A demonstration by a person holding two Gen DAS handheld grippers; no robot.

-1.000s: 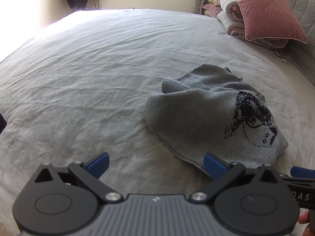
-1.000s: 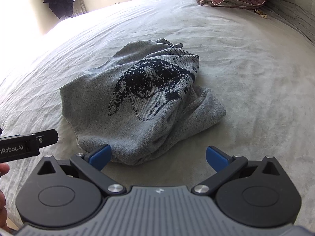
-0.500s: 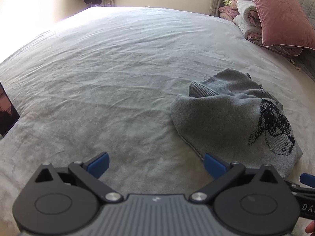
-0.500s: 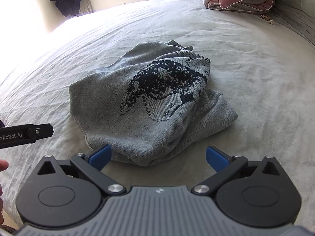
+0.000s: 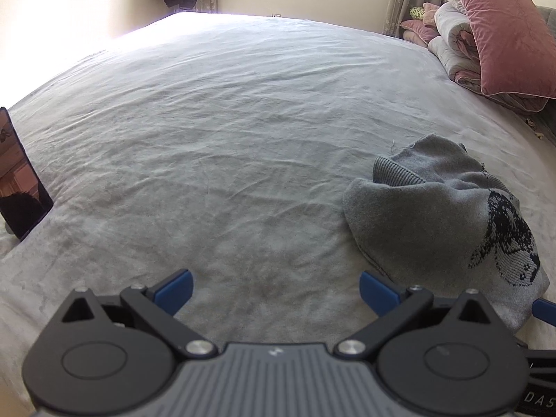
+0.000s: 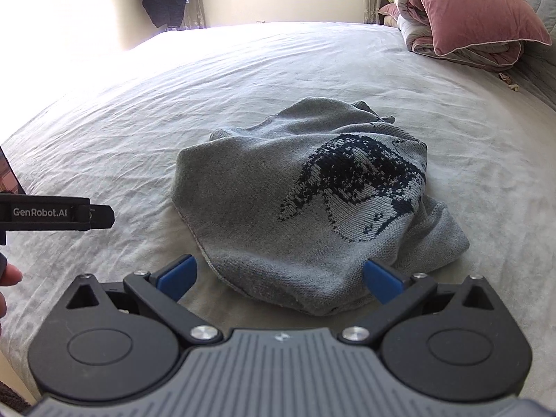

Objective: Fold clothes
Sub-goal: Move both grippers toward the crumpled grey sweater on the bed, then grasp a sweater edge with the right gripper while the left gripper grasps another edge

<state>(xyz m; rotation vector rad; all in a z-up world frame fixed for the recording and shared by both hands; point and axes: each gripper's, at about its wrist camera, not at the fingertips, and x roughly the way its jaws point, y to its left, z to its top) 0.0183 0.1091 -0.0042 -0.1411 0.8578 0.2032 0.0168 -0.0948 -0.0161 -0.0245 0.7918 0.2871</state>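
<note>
Grey bed (image 5: 226, 132) with a crumpled sweater (image 6: 312, 215) on it, both grippers spread wide and empty.

The sweater, grey with a dark knitted figure, lies bunched on the sheet's near right part; pillows (image 5: 500, 34) are stacked at the far right. The right gripper (image 6: 278, 278) hangs just before the sweater's near hem; the left gripper (image 5: 274, 288) is over bare sheet to its left.

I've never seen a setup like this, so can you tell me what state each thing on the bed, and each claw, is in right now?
Grey sweater: crumpled heap, unfolded, dark pattern facing up.
Left gripper: open, holding nothing, over bare bed.
Right gripper: open, holding nothing, at the sweater's near edge.
Pink pillow: leaning on folded bedding.
Dark screen: propped upright.
</note>
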